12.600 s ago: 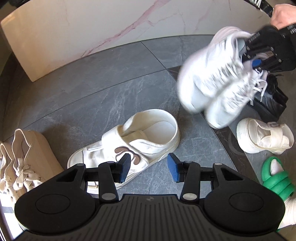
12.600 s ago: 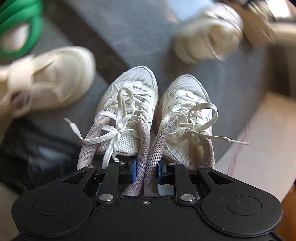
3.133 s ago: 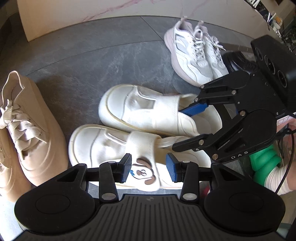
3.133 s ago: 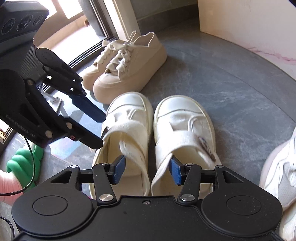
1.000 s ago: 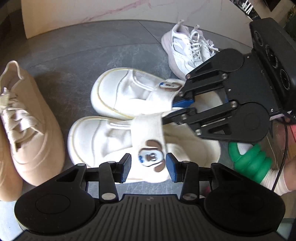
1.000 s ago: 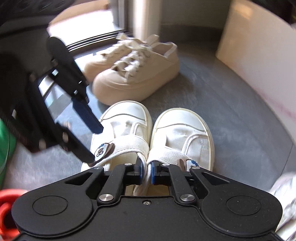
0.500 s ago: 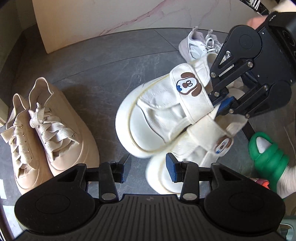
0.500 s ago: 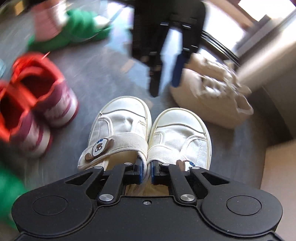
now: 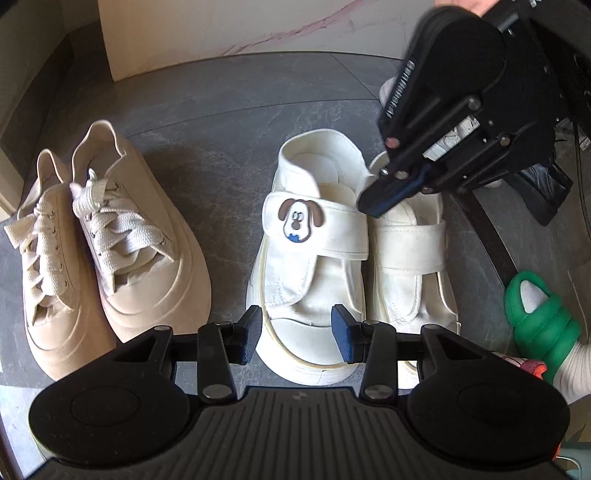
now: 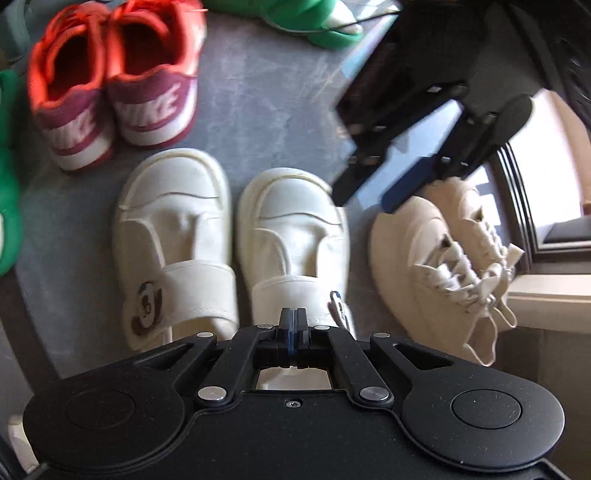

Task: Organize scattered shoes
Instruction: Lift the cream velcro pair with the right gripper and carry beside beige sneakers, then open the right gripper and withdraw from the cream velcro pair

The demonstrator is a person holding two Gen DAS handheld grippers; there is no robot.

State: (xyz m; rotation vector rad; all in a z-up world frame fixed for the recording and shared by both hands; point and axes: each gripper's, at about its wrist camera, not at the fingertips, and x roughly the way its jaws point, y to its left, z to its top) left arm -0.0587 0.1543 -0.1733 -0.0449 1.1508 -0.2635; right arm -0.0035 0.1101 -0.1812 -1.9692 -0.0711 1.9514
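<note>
Sandals now grounded, beyond jaws

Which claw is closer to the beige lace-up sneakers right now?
Left. The left claw hangs open just beside the beige lace-up sneakers, over the white strap sandals. The right claw is shut above the sandals' heel end, farther away.

Floor = dark grey stone-look tiles w/ pale veining, thin grout lines crossing it. Behind it a pale marble-look panel, pinkish vein running diag. Dark recess to panel's left. In right wrist view: dark-framed window or sliding door track at right, strong daylight through it, bright patch on the floor nearby; beige ledge below it.
</note>
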